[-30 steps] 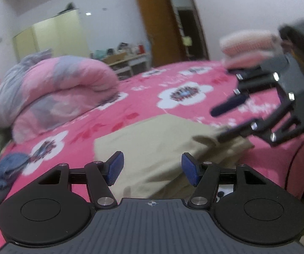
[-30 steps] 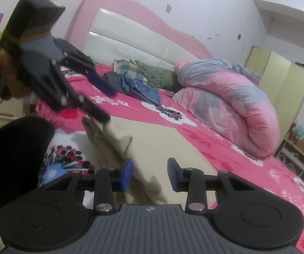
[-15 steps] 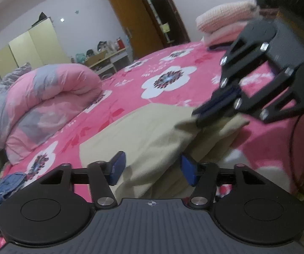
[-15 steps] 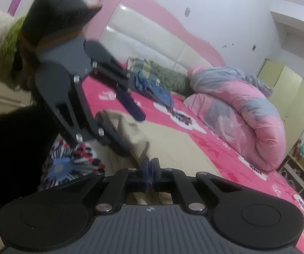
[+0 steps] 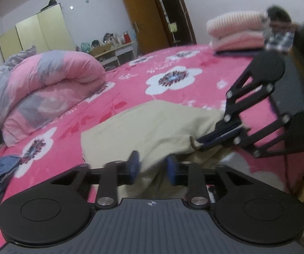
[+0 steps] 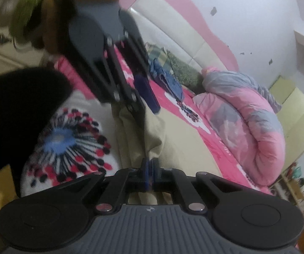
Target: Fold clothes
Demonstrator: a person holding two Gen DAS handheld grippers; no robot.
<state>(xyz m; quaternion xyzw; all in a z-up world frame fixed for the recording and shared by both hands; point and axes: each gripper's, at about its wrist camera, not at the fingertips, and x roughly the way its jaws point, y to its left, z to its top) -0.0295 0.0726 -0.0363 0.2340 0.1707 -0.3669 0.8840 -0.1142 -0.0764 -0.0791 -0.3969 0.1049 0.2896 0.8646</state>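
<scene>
Fingers of the right gripper [image 5: 219,136] are pressed flat together on the near corner of the beige garment [image 5: 152,127]; the left wrist view shows cloth bunched and lifted at the pad tips, so I judge this a completed pinch on a thin edge rather than an empty closure. Its own view confirms the blue pads meeting with no gap, and beige fabric lies directly beneath them. On the left gripper [image 5: 152,166] the jaws are closing, with a gap between the blue pads [image 5: 134,165] and a ridge of the same garment rising between them; the pads do not yet appear to press the cloth. The garment lies spread across the near edge of the pink floral bedsheet [image 5: 173,80], one long side rumpled toward the person. Both grippers address that near side at separate points, which I read as the setup for lifting one edge with two holds so the cloth can be carried over evenly. A rolled pink quilt [image 5: 46,89] sits well apart at the head of the bed, and a stack of folded knitwear [image 5: 236,31] rests at the far corner, probably finished pieces kept clear of the working area. Risk noted: if the left pads shut on too shallow a ridge, that hold may slip on lifting.
</scene>
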